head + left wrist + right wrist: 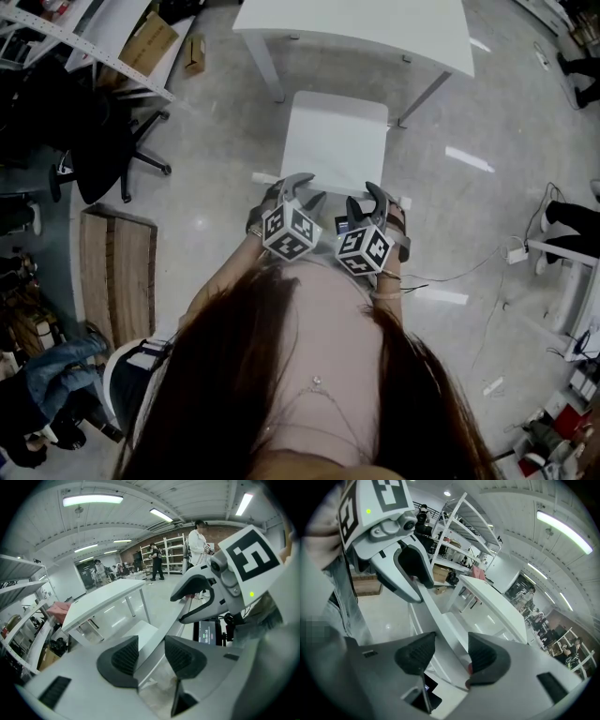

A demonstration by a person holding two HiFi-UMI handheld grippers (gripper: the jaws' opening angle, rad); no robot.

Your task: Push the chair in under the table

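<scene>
A white chair stands before a white table, its seat partly under the table's near edge. My left gripper and right gripper sit side by side on the top rail of the chair's backrest. In the left gripper view the rail runs between the left gripper's pads and fills the gap. The right gripper view shows the same rail filling the right gripper. Each gripper also shows in the other's view, the right gripper and the left gripper.
A black office chair and a wooden board stand on the floor to the left, near shelves with a cardboard box. Cables trail on the floor to the right. Another person's legs are at the right edge.
</scene>
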